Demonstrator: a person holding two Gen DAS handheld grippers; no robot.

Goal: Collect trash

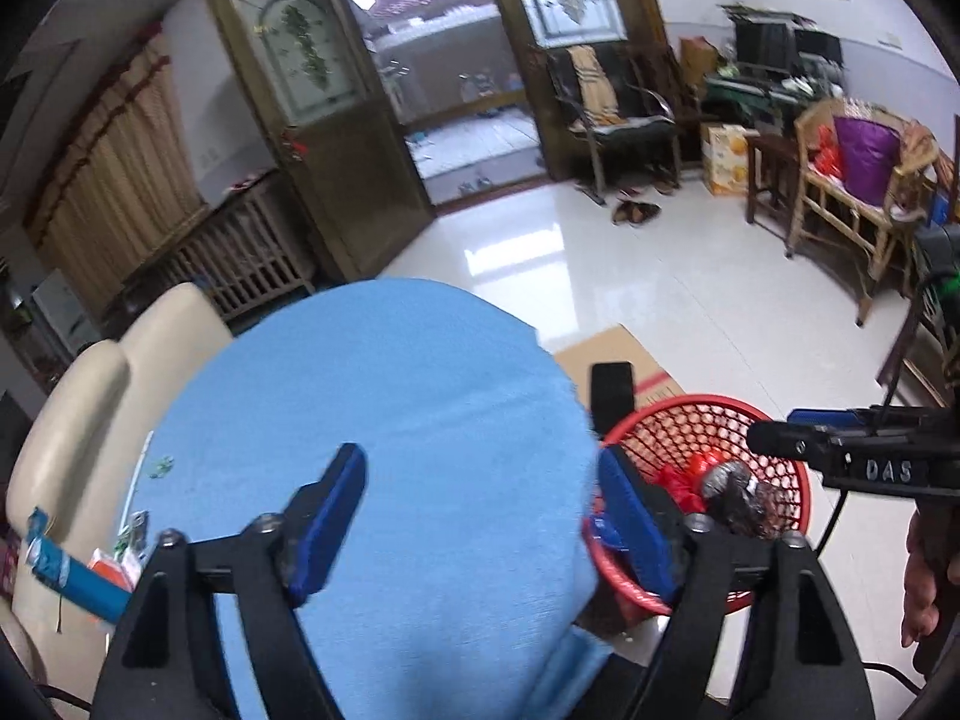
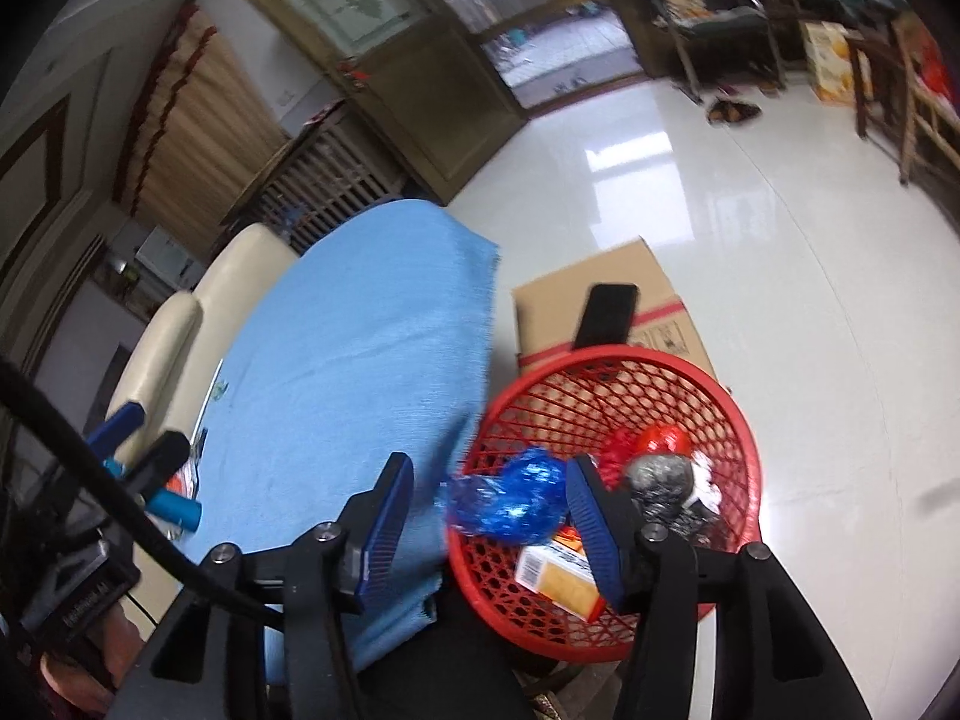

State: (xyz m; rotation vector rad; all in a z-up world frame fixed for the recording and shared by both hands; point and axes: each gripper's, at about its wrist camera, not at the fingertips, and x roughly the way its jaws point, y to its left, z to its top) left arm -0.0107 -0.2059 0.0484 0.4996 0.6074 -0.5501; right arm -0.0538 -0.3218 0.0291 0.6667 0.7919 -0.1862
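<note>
A red mesh basket stands beside the blue-clothed table. In it lie a crumpled blue wrapper, a red wrapper, a grey foil ball and a yellow box. My right gripper is open, over the basket's near rim, the blue wrapper between its fingers but not clamped. My left gripper is open and empty over the table's right edge, the basket to its right. A blue tube and small scraps lie at the table's left edge.
A cardboard box with a black phone on it stands behind the basket. A cream sofa lies left of the table. Chairs, shoes and a wooden bench stand across the glossy floor.
</note>
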